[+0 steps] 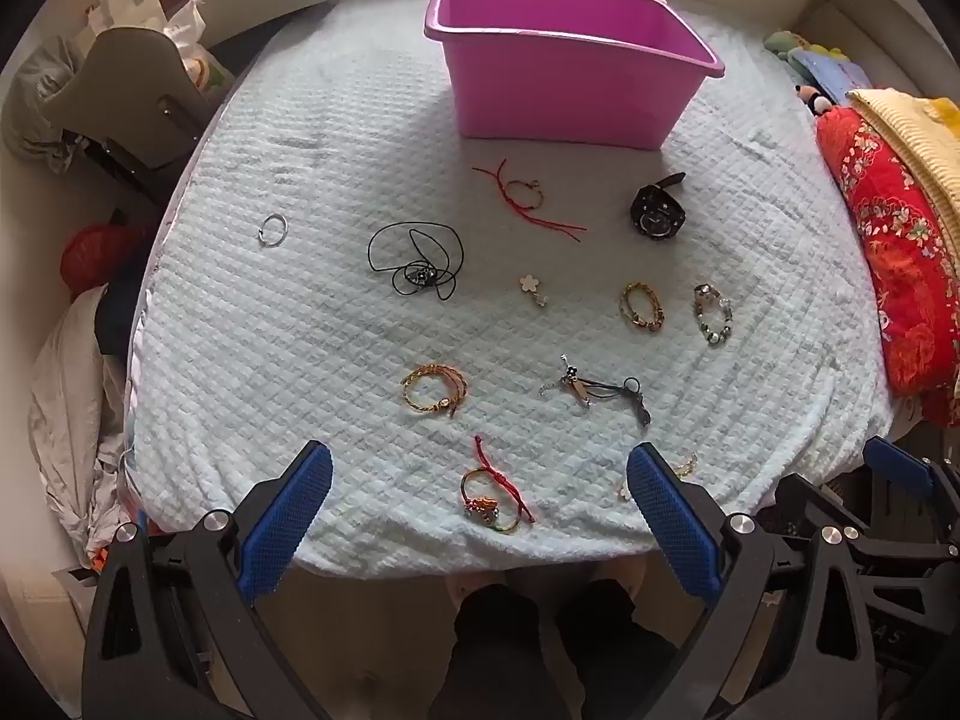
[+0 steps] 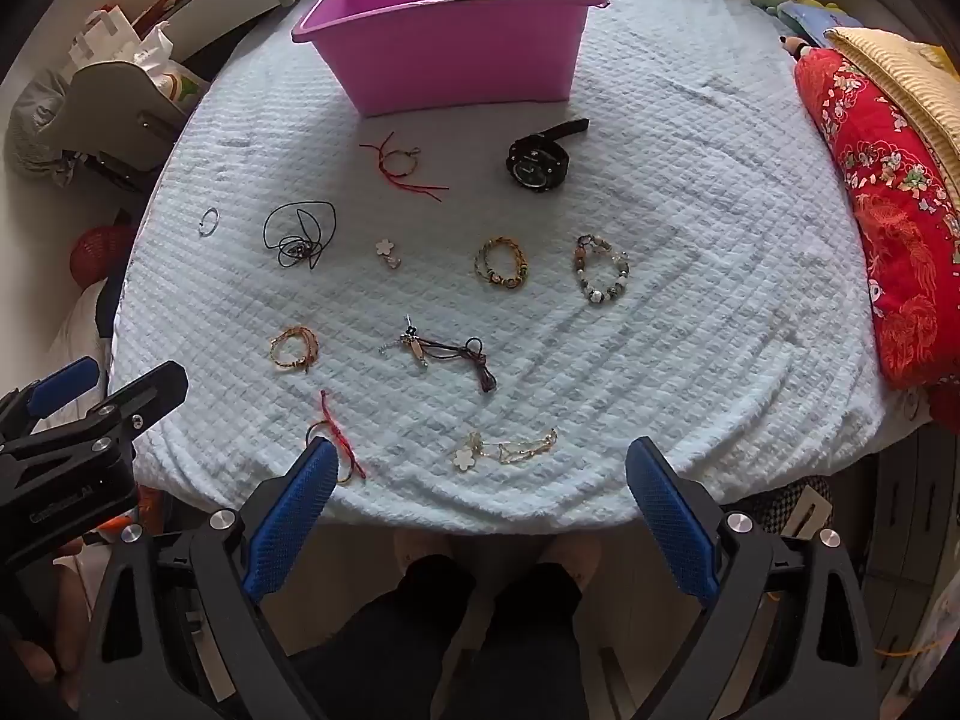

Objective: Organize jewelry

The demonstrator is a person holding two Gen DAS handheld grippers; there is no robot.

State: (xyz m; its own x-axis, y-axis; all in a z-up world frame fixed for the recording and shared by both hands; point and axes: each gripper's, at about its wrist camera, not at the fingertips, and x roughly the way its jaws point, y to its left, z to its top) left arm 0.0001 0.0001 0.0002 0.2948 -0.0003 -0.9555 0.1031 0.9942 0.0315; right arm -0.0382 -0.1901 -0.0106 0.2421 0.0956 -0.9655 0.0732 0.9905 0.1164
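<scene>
Jewelry pieces lie scattered across the bed's pale blue blanket (image 1: 240, 312), with the empty pink bin (image 1: 570, 60) near its far edge. Both the left gripper (image 1: 480, 510) and right gripper (image 2: 477, 504) hover at the near edge, fingers wide apart, holding nothing.

On the bed (image 1: 300, 150) the tub (image 1: 570, 60) stood at the far middle, with the corded bracelet (image 1: 525, 195) just before it and the watch (image 1: 654, 213) to that bracelet's right. In the next row toward the viewer lay, from left to right, the ring (image 1: 273, 230), the tangled cord necklace (image 1: 417, 258), the flower charm (image 1: 533, 288), the chain bracelet (image 1: 642, 306) and the beaded bracelet (image 1: 714, 312). Nearer still, the twisted bracelet (image 1: 433, 389) lay left of the keychain (image 1: 600, 387), and at the near edge the knotted bracelet (image 1: 489, 495) lay left of the flower chain (image 2: 504, 447).
</scene>
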